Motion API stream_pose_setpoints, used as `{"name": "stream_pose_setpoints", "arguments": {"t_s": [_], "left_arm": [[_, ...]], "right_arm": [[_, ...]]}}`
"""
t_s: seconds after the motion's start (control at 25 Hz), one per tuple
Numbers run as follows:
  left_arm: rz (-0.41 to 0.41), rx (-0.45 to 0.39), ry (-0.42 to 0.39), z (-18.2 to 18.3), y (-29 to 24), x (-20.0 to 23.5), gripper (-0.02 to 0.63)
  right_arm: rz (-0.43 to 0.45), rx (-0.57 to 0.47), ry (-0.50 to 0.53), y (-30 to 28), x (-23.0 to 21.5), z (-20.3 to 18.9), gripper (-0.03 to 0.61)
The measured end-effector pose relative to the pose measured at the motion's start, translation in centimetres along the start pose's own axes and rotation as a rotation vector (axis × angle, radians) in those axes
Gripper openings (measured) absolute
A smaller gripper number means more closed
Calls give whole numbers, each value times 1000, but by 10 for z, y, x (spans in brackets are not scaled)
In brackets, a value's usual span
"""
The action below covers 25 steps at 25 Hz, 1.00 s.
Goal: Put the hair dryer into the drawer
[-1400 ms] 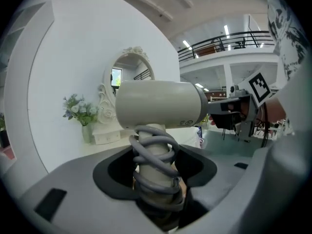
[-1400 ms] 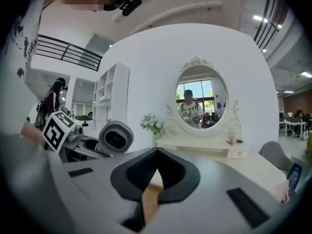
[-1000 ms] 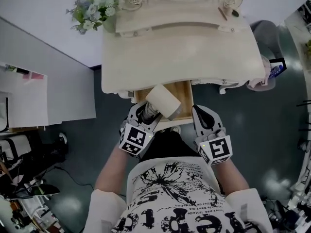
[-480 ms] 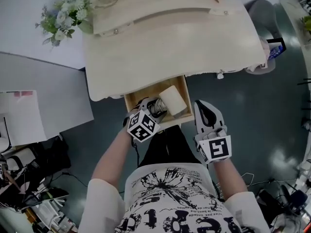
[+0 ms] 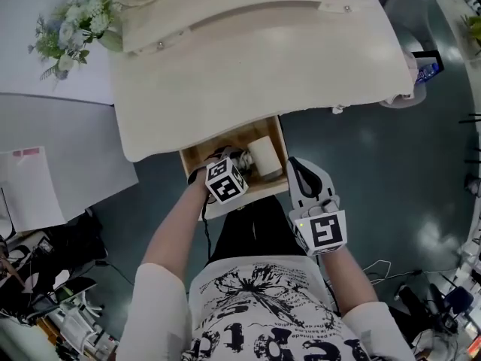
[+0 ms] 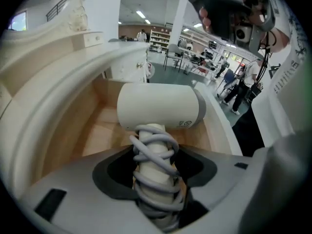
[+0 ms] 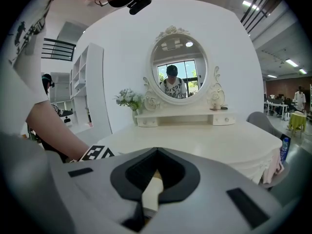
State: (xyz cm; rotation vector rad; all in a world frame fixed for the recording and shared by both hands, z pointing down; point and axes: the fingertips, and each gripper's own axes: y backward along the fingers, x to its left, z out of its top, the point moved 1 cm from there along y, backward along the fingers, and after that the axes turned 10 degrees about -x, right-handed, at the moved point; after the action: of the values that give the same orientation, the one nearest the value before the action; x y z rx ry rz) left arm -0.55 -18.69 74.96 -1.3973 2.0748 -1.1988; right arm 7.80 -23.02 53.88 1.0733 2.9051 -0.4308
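The white hair dryer (image 5: 264, 156) hangs inside the open wooden drawer (image 5: 197, 156) of the cream dressing table (image 5: 225, 81). Its barrel (image 6: 161, 106) lies crosswise just above the drawer's floor (image 6: 100, 130). The handle, wrapped in grey cord (image 6: 155, 174), sits between the jaws of my left gripper (image 6: 156, 155), which is shut on it. In the head view the left gripper (image 5: 228, 170) points steeply down into the drawer. My right gripper (image 5: 298, 168) hovers beside the drawer's right front corner, shut, with nothing in it (image 7: 156, 152).
A mirror stand (image 7: 179, 72) and a flower bunch (image 5: 71, 21) stand at the back of the tabletop. A grey chair (image 5: 409, 10) is at the table's right. A white cabinet (image 5: 45, 171) stands to the left, with cluttered gear (image 5: 45, 292) on the floor beside it.
My left gripper has sunk and tipped downward, carrying the hair dryer from above the drawer's front down into it. The right gripper has dropped slightly beside the drawer.
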Motion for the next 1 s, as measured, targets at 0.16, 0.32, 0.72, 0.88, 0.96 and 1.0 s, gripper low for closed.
{"name": "stream_pose_setpoints", "arguments": {"t_s": [0.16,0.32,0.72,0.88,0.96,1.0], "left_arm": [[-35,77,-11,-23,-14,-1,250],[-34,86,-23,-31,-18,2,250],[-43,33,84,-34,-23,8,261],[1,-71,136,-12,-9,10,281],[48,-121,138,1,5,14,281],[75,-142,135,8,14,16,281]], "right_arm": [[11,-16,6,-4,0,-1,9],[43,16,-8,-6,2,-10,9],[73,89,-78,-22,10,-19,9],[91,81,-60,-23,13,-15,9],[106,65,-67,-24,15,-9,9],[113,57,-73,-23,17,-6,9]]}}
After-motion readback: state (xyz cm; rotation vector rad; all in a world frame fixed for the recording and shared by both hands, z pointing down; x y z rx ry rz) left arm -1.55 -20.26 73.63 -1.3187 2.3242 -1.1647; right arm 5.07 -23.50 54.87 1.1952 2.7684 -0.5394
